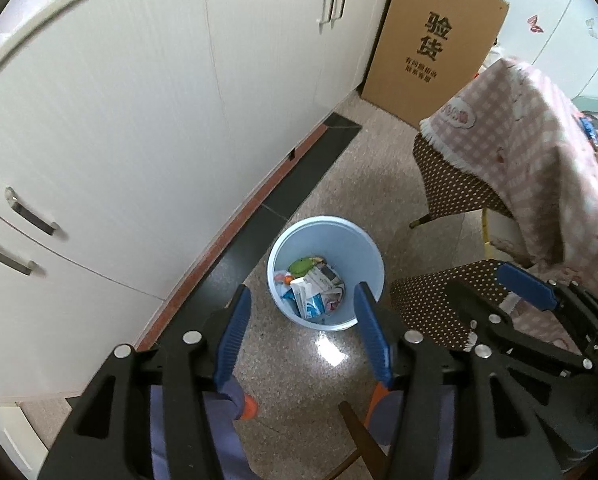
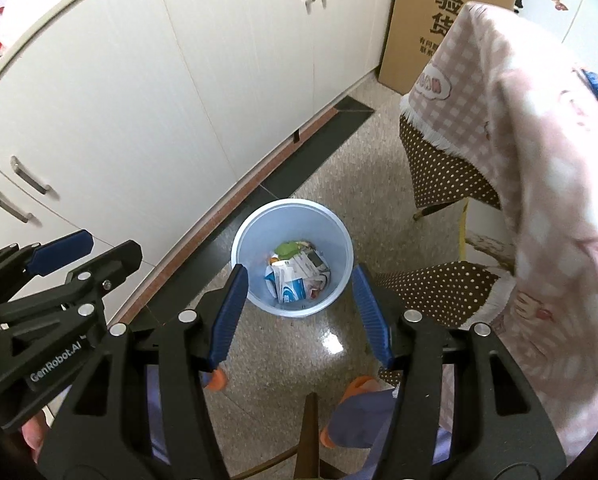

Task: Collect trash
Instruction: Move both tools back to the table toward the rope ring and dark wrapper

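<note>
You are standing in a lived-in home room. Take the light blue waste bin (image 1: 326,272) on the speckled stone floor (image 1: 299,372) as your mark: white cupboards (image 1: 139,120) with metal handles run along its left, a printed cardboard box (image 1: 435,36) leans behind it, and a pink checked towel (image 1: 539,152) drapes a chair on its right.

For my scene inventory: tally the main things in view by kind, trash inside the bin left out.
Tongs: 2 (left tongs, right tongs)
Light blue bin: 1
Cardboard box: 1
Pink checked cloth: 1
Cabinet handles: 4 (two lower, two upper)
Total: 9
</note>
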Tool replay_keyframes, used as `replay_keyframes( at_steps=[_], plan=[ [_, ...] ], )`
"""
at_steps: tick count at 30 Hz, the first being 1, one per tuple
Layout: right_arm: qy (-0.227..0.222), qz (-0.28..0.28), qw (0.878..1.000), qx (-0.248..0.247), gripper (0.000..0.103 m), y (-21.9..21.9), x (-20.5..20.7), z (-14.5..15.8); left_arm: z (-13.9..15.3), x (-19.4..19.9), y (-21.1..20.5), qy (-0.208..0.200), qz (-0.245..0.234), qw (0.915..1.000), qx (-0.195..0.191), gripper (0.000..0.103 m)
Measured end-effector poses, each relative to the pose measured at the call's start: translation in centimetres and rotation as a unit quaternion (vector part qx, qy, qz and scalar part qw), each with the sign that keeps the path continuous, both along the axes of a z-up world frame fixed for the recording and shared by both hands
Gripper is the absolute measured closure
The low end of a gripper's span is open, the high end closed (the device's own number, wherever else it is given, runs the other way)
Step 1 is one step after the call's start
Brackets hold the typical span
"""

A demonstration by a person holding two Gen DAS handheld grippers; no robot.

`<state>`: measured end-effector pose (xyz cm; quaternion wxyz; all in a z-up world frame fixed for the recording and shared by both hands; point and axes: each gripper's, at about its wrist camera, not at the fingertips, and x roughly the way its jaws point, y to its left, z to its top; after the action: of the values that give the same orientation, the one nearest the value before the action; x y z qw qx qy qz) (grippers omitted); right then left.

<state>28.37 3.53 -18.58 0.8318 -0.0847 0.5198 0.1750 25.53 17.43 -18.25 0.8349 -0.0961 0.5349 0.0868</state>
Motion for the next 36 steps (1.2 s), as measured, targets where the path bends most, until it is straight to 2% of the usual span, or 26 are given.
replay_keyframes(
  at_steps=[11,19,26,36],
  plan=[
    [-0.065,-0.017,0.997,0.024,0.048,-3.4,-3.6,5.7,5.9,-3.1,-2.9,-0.065,-0.013,0.9976,0.018,0.047],
    [-0.115,-0.049,0.991,0.045,0.048,-7.4,-5.3,9.6,10.5,-4.3,-6.8,-0.117,-0.041,0.9917,0.032,0.046],
    [-0.145,-0.09,0.984,0.056,0.045,-12.9,-6.0,12.2,13.0,-4.4,-11.4,-0.142,-0.075,0.9863,0.037,0.044],
    [-0.16,-0.162,0.972,0.054,0.042,-20.7,-5.2,13.6,14.3,-1.3,-19.2,-0.149,-0.138,0.9784,0.037,0.044]
  ],
)
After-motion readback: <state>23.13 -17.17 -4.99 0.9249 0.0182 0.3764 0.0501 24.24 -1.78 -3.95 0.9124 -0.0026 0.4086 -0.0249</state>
